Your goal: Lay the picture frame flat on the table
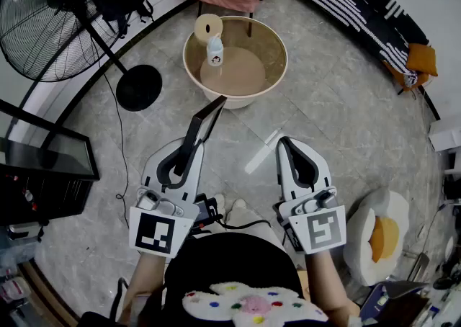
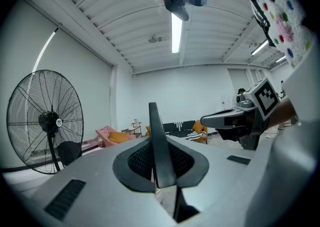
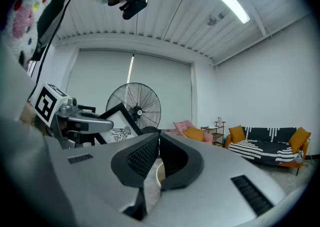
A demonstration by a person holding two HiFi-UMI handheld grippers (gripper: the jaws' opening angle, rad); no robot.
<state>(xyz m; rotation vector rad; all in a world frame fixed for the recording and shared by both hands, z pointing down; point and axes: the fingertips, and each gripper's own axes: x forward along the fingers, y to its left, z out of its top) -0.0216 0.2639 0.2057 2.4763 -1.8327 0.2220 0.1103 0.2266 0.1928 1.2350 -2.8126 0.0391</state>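
At ten o'clock the fan [image 1: 65,9] stood well apart. Your left gripper [image 1: 191,142] had its jaws clamped on the picture frame [image 1: 207,118], held on edge in the air, just short of the round surface [image 1: 277,59] at twelve o'clock. That thin-edge grip could let it twist or drop. The bottle [image 1: 215,50] crowded the far-left rim; the near half looked free. Your right gripper [image 1: 288,144] had its jaws closed, empty.

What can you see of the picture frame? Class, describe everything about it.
The picture frame has a thin black border around a white picture with a dark line drawing, which shows in the right gripper view. The left gripper has its jaws shut on one edge and holds it tilted in the air, short of the round table. Nothing else touches it.
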